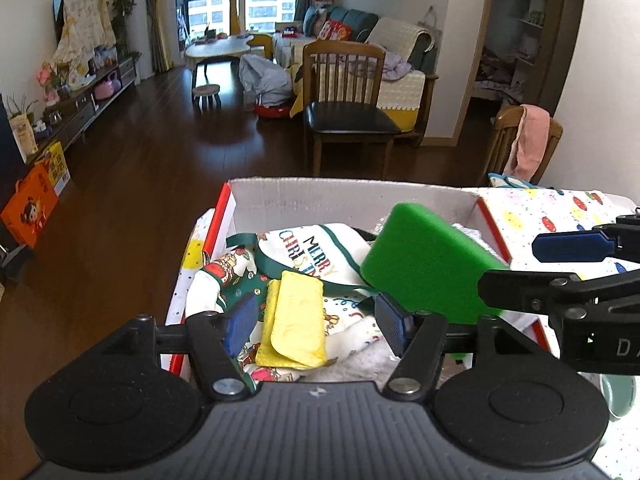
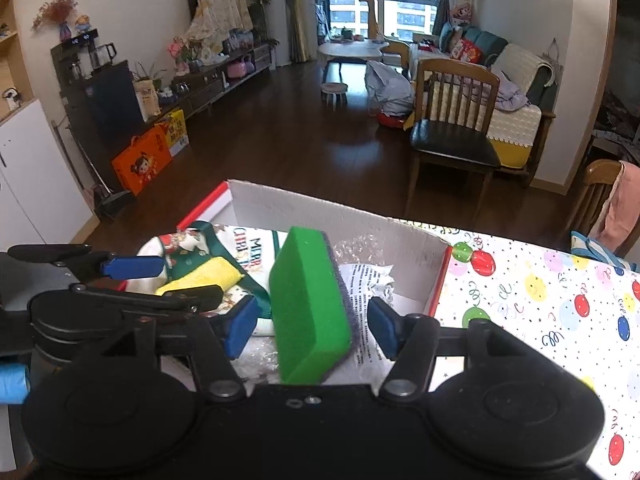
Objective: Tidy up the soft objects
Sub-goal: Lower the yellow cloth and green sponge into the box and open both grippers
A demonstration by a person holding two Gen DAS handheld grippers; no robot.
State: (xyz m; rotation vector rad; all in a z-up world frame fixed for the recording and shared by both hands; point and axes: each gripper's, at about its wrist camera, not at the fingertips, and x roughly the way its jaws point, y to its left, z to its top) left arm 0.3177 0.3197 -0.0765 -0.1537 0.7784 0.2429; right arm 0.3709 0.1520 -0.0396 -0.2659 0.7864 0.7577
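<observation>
An open cardboard box (image 1: pixel 344 185) (image 2: pixel 320 205) holds a Christmas-print cloth (image 1: pixel 316 248) (image 2: pixel 248 246). A yellow sponge (image 1: pixel 296 320) (image 2: pixel 212 274) lies on that cloth. My left gripper (image 1: pixel 316 326) is open around it, and its blue pads (image 1: pixel 240 322) stand clear of the sponge. A green sponge (image 2: pixel 308 312) (image 1: pixel 428 264) with a grey scrub side stands tilted on edge in the box. My right gripper (image 2: pixel 313 326) is open around it, with a gap at each pad (image 2: pixel 384 328).
The box sits on a balloon-print tablecloth (image 2: pixel 540 300), near the table's far edge. A printed plastic bag (image 2: pixel 372 280) lies in the box's right side. A wooden chair (image 1: pixel 344 92) stands beyond, and another chair with a pink towel (image 1: pixel 528 140) is at the right.
</observation>
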